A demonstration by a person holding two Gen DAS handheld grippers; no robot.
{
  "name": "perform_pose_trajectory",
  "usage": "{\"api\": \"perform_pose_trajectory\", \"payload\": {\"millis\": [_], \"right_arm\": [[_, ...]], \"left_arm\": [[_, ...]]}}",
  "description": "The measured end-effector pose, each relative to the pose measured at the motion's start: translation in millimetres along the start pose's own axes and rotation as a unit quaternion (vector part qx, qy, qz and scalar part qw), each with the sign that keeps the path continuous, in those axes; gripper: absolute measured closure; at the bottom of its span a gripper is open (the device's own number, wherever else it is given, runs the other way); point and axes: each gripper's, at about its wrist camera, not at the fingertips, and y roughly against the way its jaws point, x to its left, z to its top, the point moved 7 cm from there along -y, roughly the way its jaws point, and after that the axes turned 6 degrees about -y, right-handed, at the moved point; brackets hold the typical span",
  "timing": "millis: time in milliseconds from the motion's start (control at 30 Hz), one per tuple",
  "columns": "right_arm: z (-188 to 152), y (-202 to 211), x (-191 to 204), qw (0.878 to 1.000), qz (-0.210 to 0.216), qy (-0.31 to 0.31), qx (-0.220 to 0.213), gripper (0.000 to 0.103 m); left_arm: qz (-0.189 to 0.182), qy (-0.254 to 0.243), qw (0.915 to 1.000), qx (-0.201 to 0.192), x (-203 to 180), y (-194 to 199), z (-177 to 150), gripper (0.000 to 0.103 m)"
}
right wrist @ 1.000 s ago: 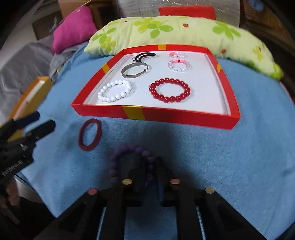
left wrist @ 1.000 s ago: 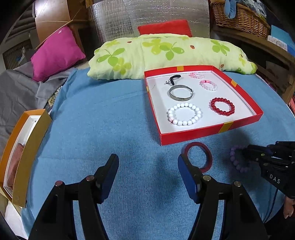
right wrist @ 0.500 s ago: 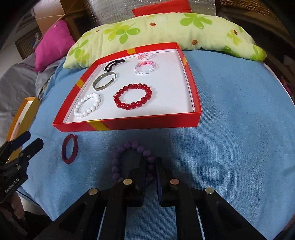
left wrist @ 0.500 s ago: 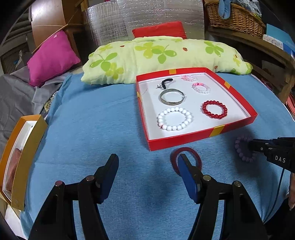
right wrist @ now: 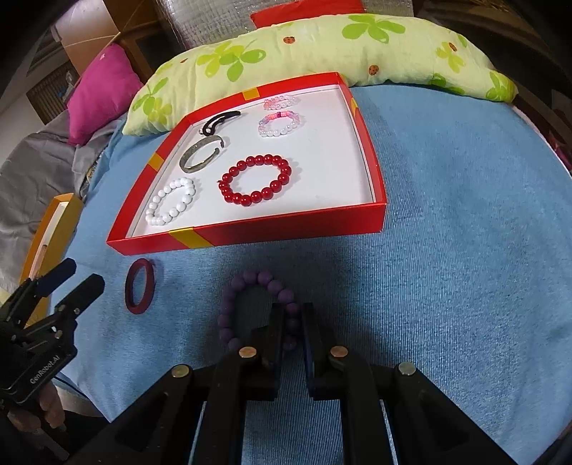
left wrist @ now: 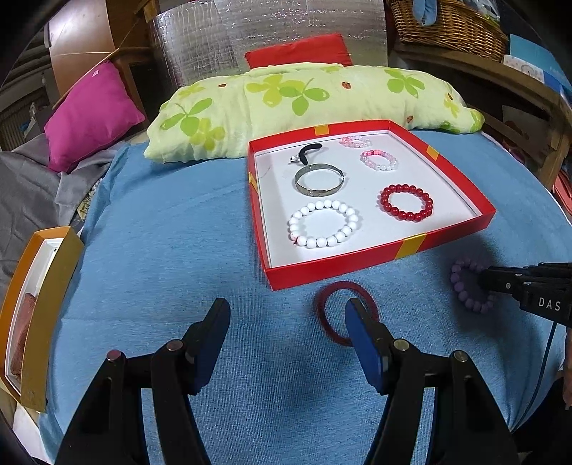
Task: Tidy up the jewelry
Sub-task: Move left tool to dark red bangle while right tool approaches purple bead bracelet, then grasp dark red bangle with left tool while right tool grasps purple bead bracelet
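Observation:
A purple bead bracelet [right wrist: 250, 280] lies in front of the red box [right wrist: 286, 229], and my right gripper [right wrist: 291, 314] is shut on its near right side. In the left wrist view that bracelet [left wrist: 461, 282] and the right gripper [left wrist: 495, 280] show at the right edge. Whether the bracelet is off the cloth I cannot tell. A dark red bangle [left wrist: 343, 285] lies flat in front of the box [left wrist: 357, 266]. My left gripper [left wrist: 286, 314] hangs open just left of the bangle, its right finger covering part of the ring. The box holds white [left wrist: 323, 223], red [left wrist: 405, 202], silver and pink bracelets.
Everything rests on a blue cloth [left wrist: 161, 250]. An orange box [left wrist: 53, 286] sits at the cloth's left edge. A leaf-print pillow [left wrist: 304, 100] lies behind the red box, a pink cushion [left wrist: 93, 114] at the back left and a wicker basket [left wrist: 447, 25] at the back right.
My right gripper, still shut on the purple bracelet, has carried it to the right, farther from the red bangle. The left gripper has stayed open and almost still.

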Motion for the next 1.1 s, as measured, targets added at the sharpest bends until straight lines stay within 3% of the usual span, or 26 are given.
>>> {"api": "perform_pose_trajectory", "payload": {"millis": [200, 433, 667, 800, 1033, 1100], "right_arm": [[-1, 0, -2, 1.000, 0.009, -0.012, 0.003, 0.092], [0, -1, -4, 1.000, 0.019, -0.022, 0.008, 0.090], [0, -1, -8, 0.998, 0.039, -0.039, 0.018, 0.090], [-1, -1, -10, 0.998, 0.047, -0.042, 0.022, 0.090], [-2, -1, -12, 0.997, 0.057, -0.048, 0.025, 0.090], [-2, 0, -12, 0.997, 0.056, -0.048, 0.024, 0.090]], "left_arm": [[-0.012, 0.004, 0.9999, 0.007, -2, -4, -2, 0.035], [-0.071, 0.023, 0.9970, 0.023, -11, -11, -8, 0.029], [-0.105, 0.039, 0.9924, 0.050, -26, -28, -12, 0.029], [-0.095, 0.040, 0.9925, 0.064, -32, -40, -14, 0.029], [-0.094, 0.043, 0.9941, 0.034, -33, -43, -11, 0.029], [-0.096, 0.042, 0.9941, 0.029, -34, -42, -10, 0.037]]}}
